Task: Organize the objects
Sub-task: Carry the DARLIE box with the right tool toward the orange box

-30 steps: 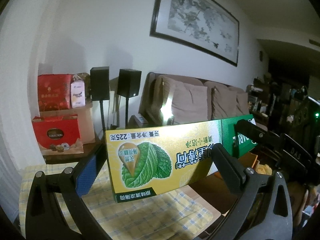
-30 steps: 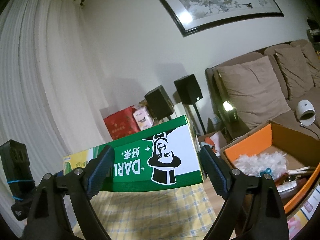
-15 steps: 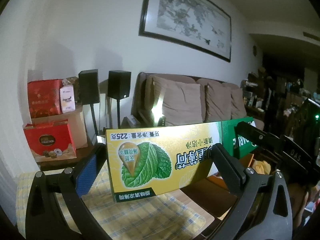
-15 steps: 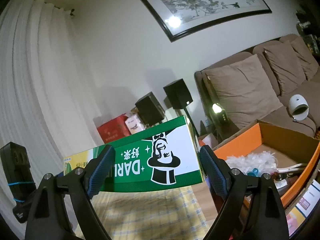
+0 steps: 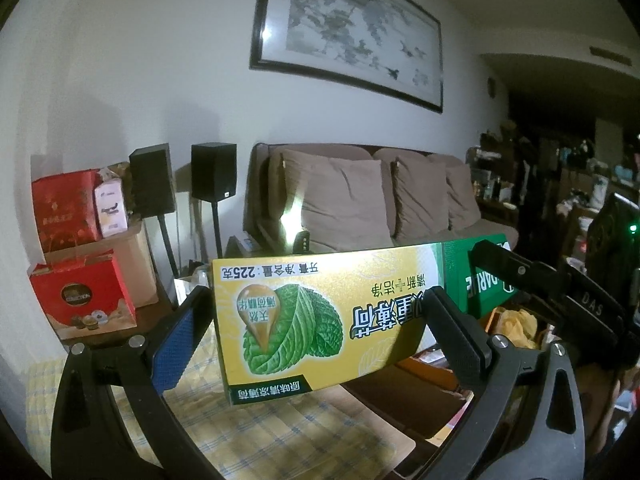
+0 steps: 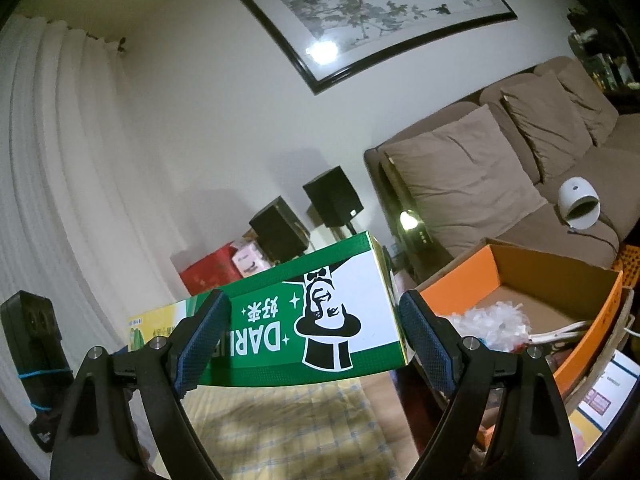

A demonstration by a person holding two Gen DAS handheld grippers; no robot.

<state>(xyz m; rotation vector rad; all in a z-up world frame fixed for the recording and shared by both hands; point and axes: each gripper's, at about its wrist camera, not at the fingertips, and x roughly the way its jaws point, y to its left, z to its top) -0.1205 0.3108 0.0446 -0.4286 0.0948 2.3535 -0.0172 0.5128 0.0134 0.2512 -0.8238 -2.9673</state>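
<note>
A long toothpaste box [image 5: 320, 320], yellow at one end and green at the other, hangs in the air above the table. My left gripper [image 5: 318, 296] is shut on its yellow end, with the box slanting across the jaws and passing behind the right finger. My right gripper [image 6: 312, 300] is shut on the green end [image 6: 320, 320], which bears a top-hat logo. One black finger [image 5: 520, 276] of the right gripper crosses the green end in the left wrist view.
Below lies a table with a yellow checked cloth [image 6: 300, 420]. An orange-lined cardboard box [image 6: 520, 280] holding white shreds stands to the right. Behind are a brown sofa [image 5: 360, 200], two black speakers [image 5: 212, 176] and red gift boxes [image 5: 80, 296].
Both grippers have carried the box sideways to the right. The speakers and gift boxes slid left in both views. The grip on the box is unchanged.
</note>
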